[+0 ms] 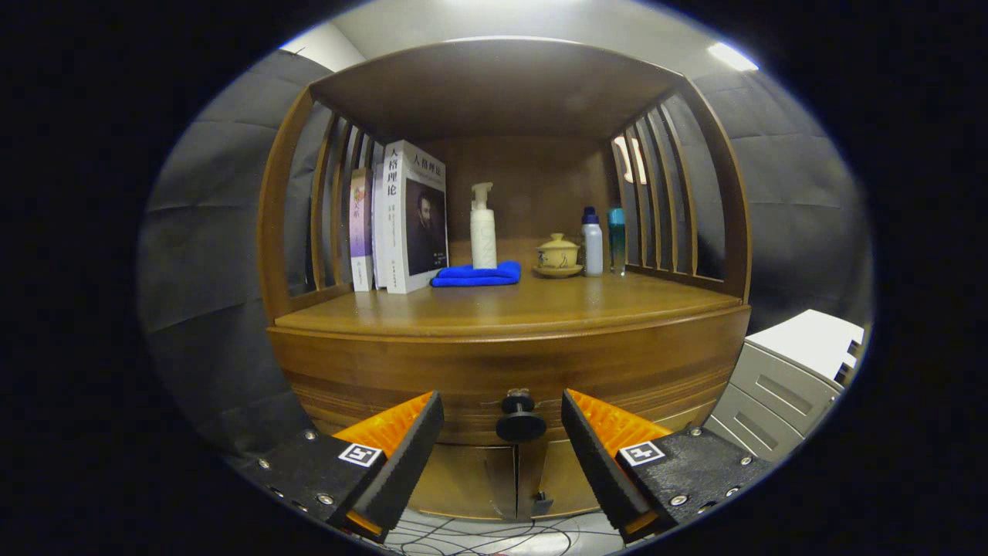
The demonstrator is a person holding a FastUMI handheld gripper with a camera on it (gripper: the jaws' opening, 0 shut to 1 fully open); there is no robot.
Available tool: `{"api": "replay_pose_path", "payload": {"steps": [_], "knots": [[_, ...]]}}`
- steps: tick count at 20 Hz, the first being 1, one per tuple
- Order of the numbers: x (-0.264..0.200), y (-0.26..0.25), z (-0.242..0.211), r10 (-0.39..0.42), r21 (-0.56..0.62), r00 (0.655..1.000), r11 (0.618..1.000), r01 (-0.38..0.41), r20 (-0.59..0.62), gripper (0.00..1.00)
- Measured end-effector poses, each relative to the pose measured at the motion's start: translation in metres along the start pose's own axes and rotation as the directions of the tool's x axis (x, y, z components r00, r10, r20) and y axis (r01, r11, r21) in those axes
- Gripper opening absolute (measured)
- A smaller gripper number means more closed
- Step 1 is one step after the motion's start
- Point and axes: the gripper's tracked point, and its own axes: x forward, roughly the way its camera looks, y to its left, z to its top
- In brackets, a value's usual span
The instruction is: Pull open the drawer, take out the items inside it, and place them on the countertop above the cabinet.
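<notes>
1. Gripper view: gripper (502,432) spread wide, fingers apart and touching nothing.
2. Drawer (509,378) shut in the wooden cabinet front; its dark round knob (520,421) sits between the fingertips, just ahead, clear of both.
3. Countertop (509,305) above the drawer carries books (405,220), a blue cloth (476,274), a pump bottle (483,228), a lidded cup (557,255) and two bottles (602,241).
</notes>
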Motion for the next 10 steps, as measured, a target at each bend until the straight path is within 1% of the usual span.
{"api": "replay_pose_path", "payload": {"steps": [7,8,10], "knots": [[0.026,-0.005,-0.030,-0.002,0.010,0.997,1.000,0.003,-0.083,0.96],[0.030,-0.006,-0.034,0.003,0.009,0.996,1.000,-0.002,-0.092,0.95],[0.037,-0.008,-0.041,0.004,0.003,0.993,1.000,-0.004,-0.118,0.90]]}}
